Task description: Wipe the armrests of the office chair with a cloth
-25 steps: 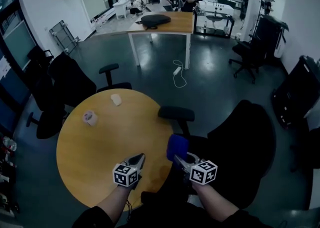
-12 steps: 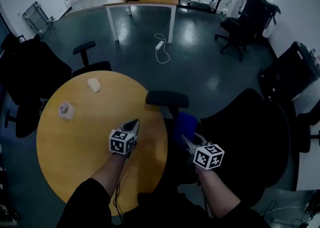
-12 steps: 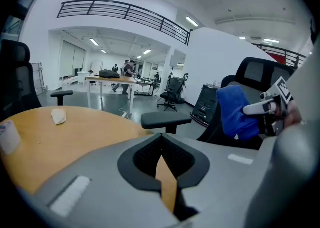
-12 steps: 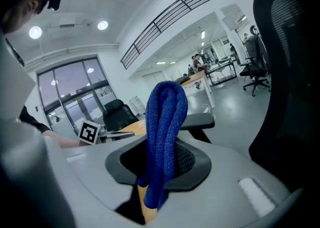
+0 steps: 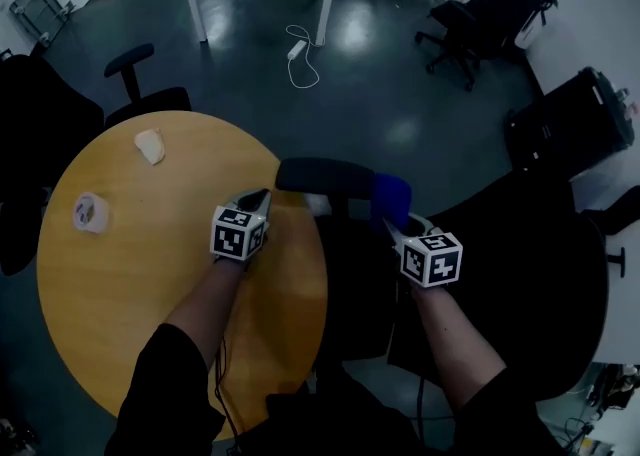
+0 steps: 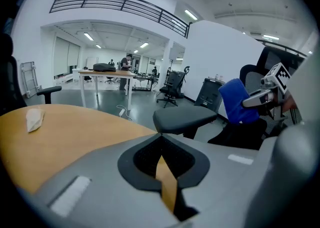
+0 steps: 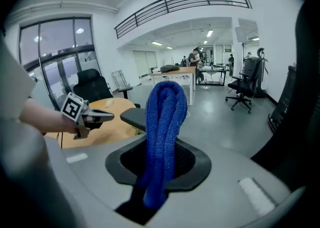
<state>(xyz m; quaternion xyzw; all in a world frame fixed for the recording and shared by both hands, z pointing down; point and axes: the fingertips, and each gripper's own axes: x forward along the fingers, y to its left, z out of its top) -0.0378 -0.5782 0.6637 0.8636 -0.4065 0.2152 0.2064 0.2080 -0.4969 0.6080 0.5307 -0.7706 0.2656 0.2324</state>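
While the left gripper hangs just left of the chair's armrest, jaws together on nothing, the right gripper sits just right of it, jaws clamped on the blue cloth. The cloth stands bunched at the armrest's right end. Farther left of the armrest, a tape roll and a white wad lie on the counter.

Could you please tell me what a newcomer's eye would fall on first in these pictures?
The bright blue cloth stands out most, clamped in the right gripper just right of the black chair armrest. Next comes the round wooden table at the left, with the left gripper shut and empty above its right part, pointing toward that armrest.
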